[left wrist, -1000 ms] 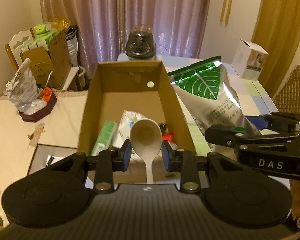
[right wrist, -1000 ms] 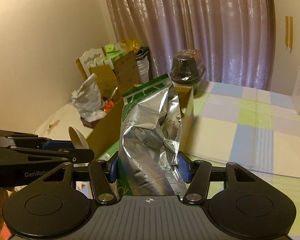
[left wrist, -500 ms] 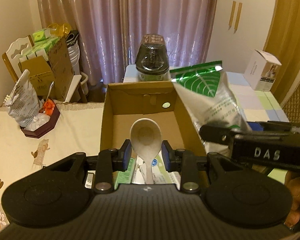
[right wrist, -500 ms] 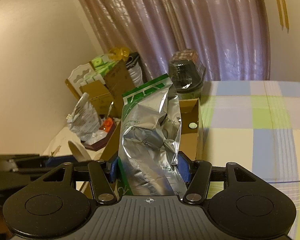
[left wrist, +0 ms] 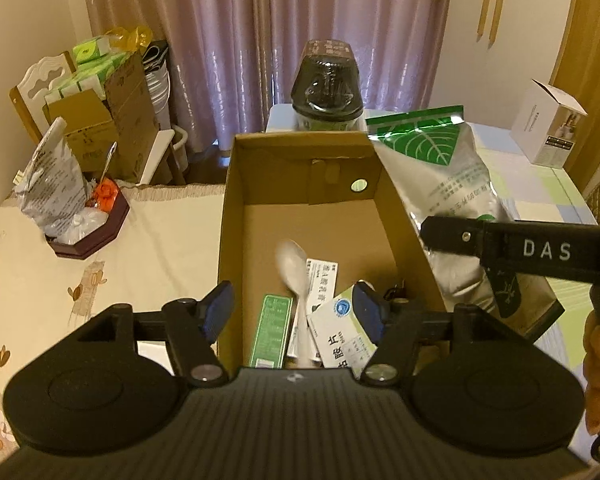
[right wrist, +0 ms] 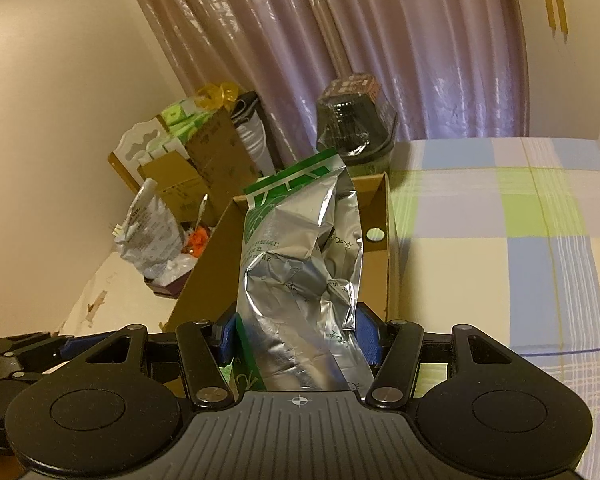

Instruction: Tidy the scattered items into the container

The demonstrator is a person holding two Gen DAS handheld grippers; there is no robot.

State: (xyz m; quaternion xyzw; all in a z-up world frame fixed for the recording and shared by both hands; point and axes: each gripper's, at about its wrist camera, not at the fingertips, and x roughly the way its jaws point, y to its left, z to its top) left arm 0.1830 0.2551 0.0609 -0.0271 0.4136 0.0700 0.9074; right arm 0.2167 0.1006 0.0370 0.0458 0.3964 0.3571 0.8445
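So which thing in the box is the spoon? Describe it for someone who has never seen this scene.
Start at the open cardboard box in front of the purple curtains. On its floor, toward the near end, the white spoon lies among flat printed packets, bowl toward the far wall, between a green packet and a white one. It is the only plain, rounded, unprinted item there.

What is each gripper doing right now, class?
Left gripper: open, empty, above the cardboard box.
Right gripper: shut on the foil bag.
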